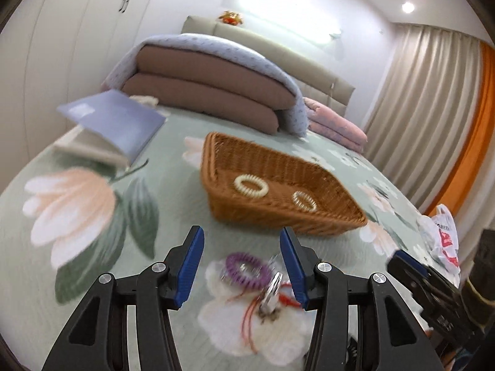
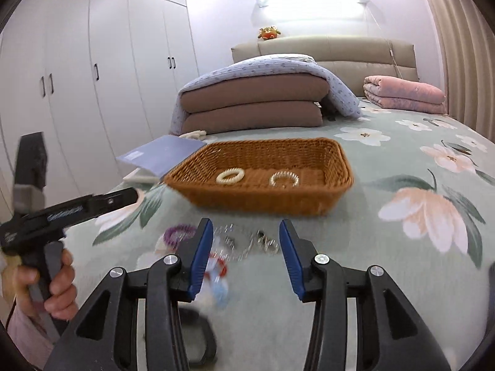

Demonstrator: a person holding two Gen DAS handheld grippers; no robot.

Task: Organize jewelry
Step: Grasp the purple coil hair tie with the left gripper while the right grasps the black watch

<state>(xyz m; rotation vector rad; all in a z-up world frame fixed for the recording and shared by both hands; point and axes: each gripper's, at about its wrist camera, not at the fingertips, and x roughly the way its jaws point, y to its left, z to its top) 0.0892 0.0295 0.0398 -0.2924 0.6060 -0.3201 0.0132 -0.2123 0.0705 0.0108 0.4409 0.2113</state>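
floral bed (image 2: 386, 154) carries wicker basket (image 2: 263, 198), purple coil tie (image 1: 244, 270), folded quilts (image 2: 253, 105), booklet (image 2: 161, 154).

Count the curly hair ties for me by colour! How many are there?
Cream, in the basket: 1, cream hair tie
Clear, in the basket: 1, clear hair tie
Purple, on the bedspread: 1, purple hair tie
Total: 3
The blurry silver and red bits beside the purple one aren't counted.

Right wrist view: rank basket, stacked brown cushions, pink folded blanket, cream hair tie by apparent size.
1. Stacked brown cushions and wicker basket: alike, and the basket is nearer, so unranked.
2. Pink folded blanket.
3. Cream hair tie, inside the basket.
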